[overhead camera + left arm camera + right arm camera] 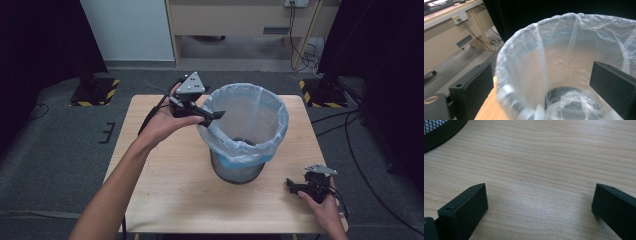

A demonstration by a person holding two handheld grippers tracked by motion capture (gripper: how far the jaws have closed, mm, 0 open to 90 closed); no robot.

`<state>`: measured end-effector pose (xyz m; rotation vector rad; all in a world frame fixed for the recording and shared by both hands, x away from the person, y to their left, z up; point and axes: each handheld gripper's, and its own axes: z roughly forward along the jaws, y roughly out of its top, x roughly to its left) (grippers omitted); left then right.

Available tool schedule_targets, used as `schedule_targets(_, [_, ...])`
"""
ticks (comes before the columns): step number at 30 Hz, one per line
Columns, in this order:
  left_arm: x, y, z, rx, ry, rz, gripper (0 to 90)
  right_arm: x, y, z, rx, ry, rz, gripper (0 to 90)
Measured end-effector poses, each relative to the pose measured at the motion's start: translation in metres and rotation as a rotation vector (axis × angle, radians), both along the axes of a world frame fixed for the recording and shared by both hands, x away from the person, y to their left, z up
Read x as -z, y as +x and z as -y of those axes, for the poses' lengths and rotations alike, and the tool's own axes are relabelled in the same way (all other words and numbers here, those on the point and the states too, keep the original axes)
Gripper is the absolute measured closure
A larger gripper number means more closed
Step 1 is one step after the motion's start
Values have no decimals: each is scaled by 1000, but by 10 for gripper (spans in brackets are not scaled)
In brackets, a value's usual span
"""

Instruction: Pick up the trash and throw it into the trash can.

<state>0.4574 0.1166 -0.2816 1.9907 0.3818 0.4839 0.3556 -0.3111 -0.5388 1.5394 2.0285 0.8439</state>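
The wooden table [175,190] fills the middle of the high view. A bin [243,131] with a clear bag [272,112] stands at its center. The left gripper [212,116] is wide open at the bag's left rim. The right gripper [294,186] rests wide open at lower right.

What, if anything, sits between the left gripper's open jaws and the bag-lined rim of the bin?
Nothing visible does. The left gripper is at the near-left rim of the bin, jaws apart, and in its own view the plastic liner lies directly between and ahead of them, unobstructed. The right gripper rests far off on the table.
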Motion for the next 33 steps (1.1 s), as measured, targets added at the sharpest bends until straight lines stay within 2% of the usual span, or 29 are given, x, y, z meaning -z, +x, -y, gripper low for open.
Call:
schedule_targets(3, [-1,-1,-15,-18,-33,-6,38,0,0,0,0,0,0,4])
schedule_targets(7, [-4,-2,-34,-56,-60,5,37,0,0,0,1,0,2,4])
schedule_targets(12, [3,-2,-61,-132,-72,-4,35,0,0,0,1,0,2,4])
schedule_targets(13, [3,-2,-61,-132,-72,-4,35,0,0,0,2,0,2,3])
schedule_targets(14, [9,-2,-71,-161,-80,-12,35,0,0,0,3,0,2,3])
schedule_targets(16, [16,-2,-81,-179,-92,-28,35,0,0,0,3,-1,2,4])
schedule_targets(21, [42,-1,-96,-212,-68,-63,32,0,0,0,3,-1,2,3])
schedule_targets(25, [65,0,-102,-235,-50,-97,32,0,0,0,4,-1,2,3])
schedule_targets(33, [108,1,-105,-250,-13,-154,29,0,0,0,3,-2,2,3])
